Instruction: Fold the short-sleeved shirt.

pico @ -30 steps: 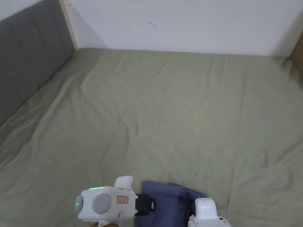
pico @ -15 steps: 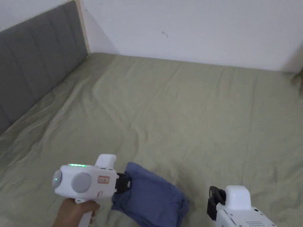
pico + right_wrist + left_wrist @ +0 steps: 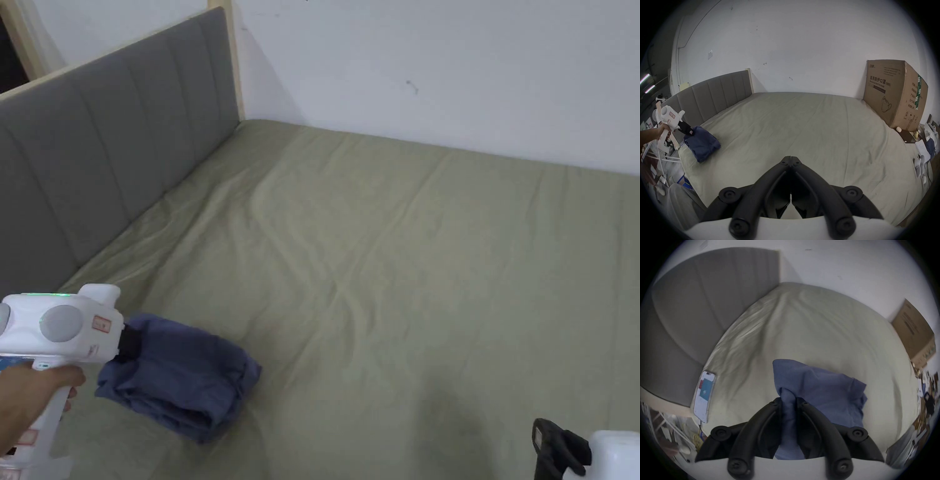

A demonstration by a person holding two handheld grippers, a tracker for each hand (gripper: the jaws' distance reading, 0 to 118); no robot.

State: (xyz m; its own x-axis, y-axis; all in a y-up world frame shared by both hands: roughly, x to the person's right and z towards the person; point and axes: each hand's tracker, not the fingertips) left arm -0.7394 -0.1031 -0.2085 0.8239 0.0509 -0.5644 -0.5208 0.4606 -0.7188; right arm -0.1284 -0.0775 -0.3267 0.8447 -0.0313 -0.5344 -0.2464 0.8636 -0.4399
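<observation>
Shirt [image 3: 178, 375], folded blue, lies on the bed [image 3: 406, 262] at 8 o'clock, pinched in the left gripper [image 3: 788, 400] jaws; right gripper [image 3: 790, 158] jaws pressed together, empty.

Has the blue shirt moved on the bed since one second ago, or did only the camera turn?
Yes. The blue shirt, pinched by the left gripper, now lies nearer the grey headboard; earlier it was farther along the bed's near edge.

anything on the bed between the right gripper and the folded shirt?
No, just bare green sheet. In the right gripper view the right gripper, jaws shut on nothing, looks across open bedding to the blue shirt, held by the left gripper.
</observation>
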